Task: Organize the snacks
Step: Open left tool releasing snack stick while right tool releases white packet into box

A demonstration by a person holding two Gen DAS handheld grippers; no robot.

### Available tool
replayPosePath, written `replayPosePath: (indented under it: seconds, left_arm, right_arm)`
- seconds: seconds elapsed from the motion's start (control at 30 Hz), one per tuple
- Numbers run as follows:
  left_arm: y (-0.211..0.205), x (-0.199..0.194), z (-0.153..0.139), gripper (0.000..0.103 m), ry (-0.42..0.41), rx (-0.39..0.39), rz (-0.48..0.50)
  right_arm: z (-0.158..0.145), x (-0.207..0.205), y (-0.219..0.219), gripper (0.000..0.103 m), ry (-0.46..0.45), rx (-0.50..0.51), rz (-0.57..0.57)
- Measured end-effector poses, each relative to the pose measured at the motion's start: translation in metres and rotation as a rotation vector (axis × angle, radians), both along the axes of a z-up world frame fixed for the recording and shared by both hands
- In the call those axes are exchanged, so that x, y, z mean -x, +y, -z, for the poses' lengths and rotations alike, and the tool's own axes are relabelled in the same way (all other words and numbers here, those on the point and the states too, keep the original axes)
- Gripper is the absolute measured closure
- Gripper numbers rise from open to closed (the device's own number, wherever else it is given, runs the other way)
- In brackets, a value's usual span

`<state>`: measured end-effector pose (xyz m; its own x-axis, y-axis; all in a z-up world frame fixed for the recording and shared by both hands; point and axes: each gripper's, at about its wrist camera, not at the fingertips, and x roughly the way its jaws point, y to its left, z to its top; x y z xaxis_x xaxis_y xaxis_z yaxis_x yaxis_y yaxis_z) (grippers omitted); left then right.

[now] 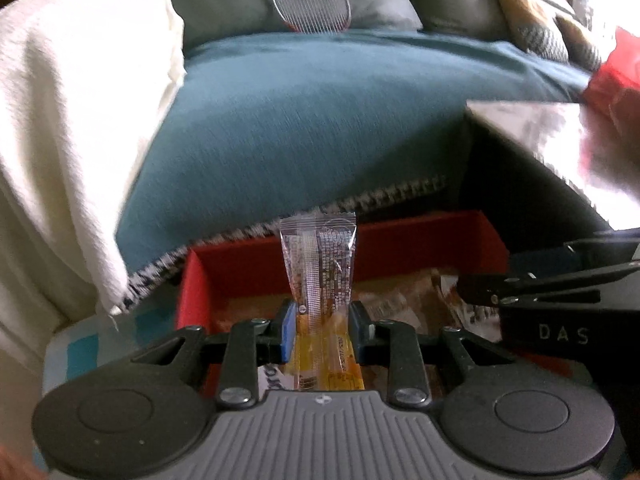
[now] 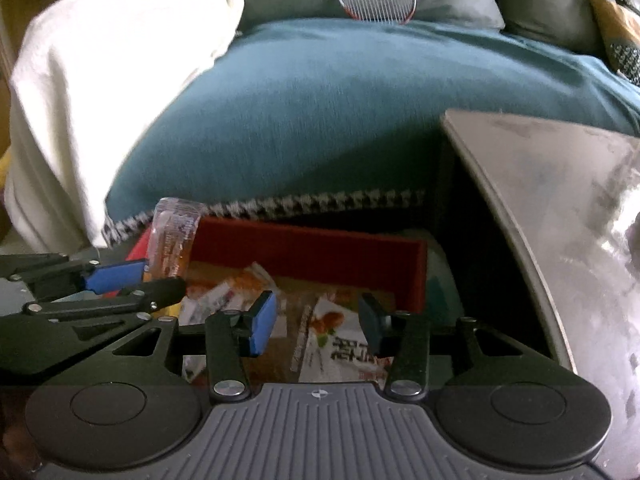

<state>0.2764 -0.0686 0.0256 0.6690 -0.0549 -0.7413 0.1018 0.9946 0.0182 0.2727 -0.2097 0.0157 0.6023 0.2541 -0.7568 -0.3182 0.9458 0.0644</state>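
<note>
Over the red box: left gripper [image 1: 322, 322] is clamped on a clear snack packet [image 1: 320, 264], which stands upright between its fingers, its crimped top level with the box's far wall.
Snack packet: printed clear film above, orange-yellow contents lower down; from the right wrist camera it shows at the box's left end [image 2: 173, 240], pinched between the left gripper's blue pad and black finger [image 2: 132, 284].
Right gripper: [image 2: 318, 322] its fingers stand apart with nothing between them, hanging above the box's contents.
Red box: [image 1: 420, 236] open-topped, with upright walls; the far wall and the left wall show plainly.
Box contents: a loose heap of snack wrappers [image 2: 344, 336], white and orange with print, lying flat and overlapping; single items are hard to tell apart.
Far edge: a teal blanket [image 1: 320, 112] with a houndstooth border [image 2: 320, 202] hangs just behind the far wall.
Right edge: a grey tabletop [image 2: 560, 208] rises beside the box, with a dark gap between them.
Left edge: white cloth [image 1: 72, 120] drapes down near the box's left corner.
Background: a badminton racket [image 1: 310, 0] leans on grey cushions.
Open room: between the spread right fingers, above the wrappers.
</note>
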Motion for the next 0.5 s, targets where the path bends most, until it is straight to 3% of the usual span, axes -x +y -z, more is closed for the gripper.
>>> replayPosePath:
  seconds: [0.2, 0.27, 0.3, 0.5]
  left_arm:
    - [-0.0078, -0.0011, 0.0113, 0.074, 0.044, -0.024, 0.014]
    - [-0.0069, -0.0015, 0.0101, 0.054, 0.041, -0.03, 0.007]
    - [-0.0063, -0.0015, 0.0088, 0.051, 0.036, -0.036, 0.0]
    - [-0.0024, 0.0015, 0.0039, 0.046, 0.021, -0.04, -0.015]
  right_arm:
    - [0.0103, 0.0007, -0.0013, 0.047, 0.034, 0.029, 0.005]
    - [0.0104, 0.0016, -0.0029, 0.046, 0.033, 0.033, 0.011]
    - [0.0102, 0.002, -0.0035, 0.046, 0.035, 0.033, 0.012]
    - [0.0087, 0.0039, -0.0059, 0.042, 0.032, 0.037, 0.028]
